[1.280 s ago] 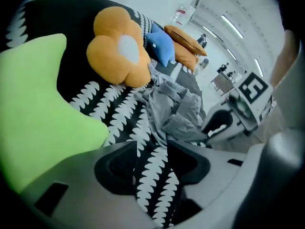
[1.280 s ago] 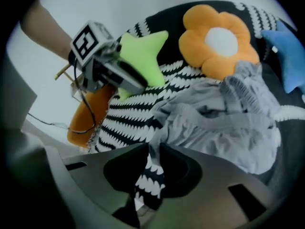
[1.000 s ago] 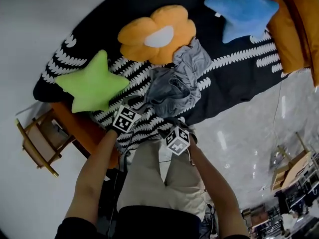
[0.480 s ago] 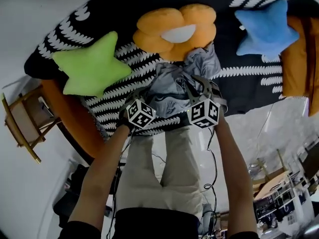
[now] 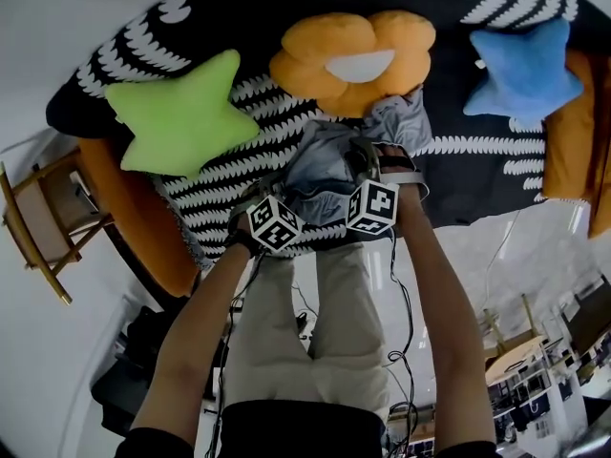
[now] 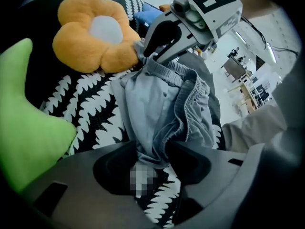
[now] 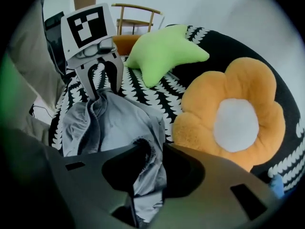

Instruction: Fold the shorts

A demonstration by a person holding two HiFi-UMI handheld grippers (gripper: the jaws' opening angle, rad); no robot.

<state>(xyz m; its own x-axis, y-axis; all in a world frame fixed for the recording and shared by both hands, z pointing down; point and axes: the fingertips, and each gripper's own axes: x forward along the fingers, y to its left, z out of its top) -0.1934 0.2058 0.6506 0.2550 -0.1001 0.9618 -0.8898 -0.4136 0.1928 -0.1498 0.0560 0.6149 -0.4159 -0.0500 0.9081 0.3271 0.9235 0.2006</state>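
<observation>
The grey shorts (image 5: 329, 165) lie crumpled on a black-and-white patterned blanket (image 5: 239, 189), just below an orange flower cushion (image 5: 353, 60). My left gripper (image 5: 291, 198) points down at the shorts' near left edge. Its jaws have just been opening, but a bunch of cloth (image 6: 157, 109) still fills the gap and touches both sides. My right gripper (image 5: 368, 156) is at the shorts' right side; its jaws have just been closing and now pinch the elastic waistband (image 7: 143, 151). In the left gripper view the right gripper (image 6: 145, 56) nips the far hem. In the right gripper view the cloth tents up into the left gripper (image 7: 105, 92).
A green star cushion (image 5: 181, 113) lies left of the shorts and a blue star cushion (image 5: 525, 65) at the far right. The orange edge (image 5: 143, 237) of the furniture under the blanket shows at the left. A wooden chair (image 5: 38, 227) stands beyond it. My legs are right below the grippers.
My right gripper has swung from near my body out to the shorts' right side, rolled over and closed on the waistband. The left gripper has sunk a little onto the near edge.
</observation>
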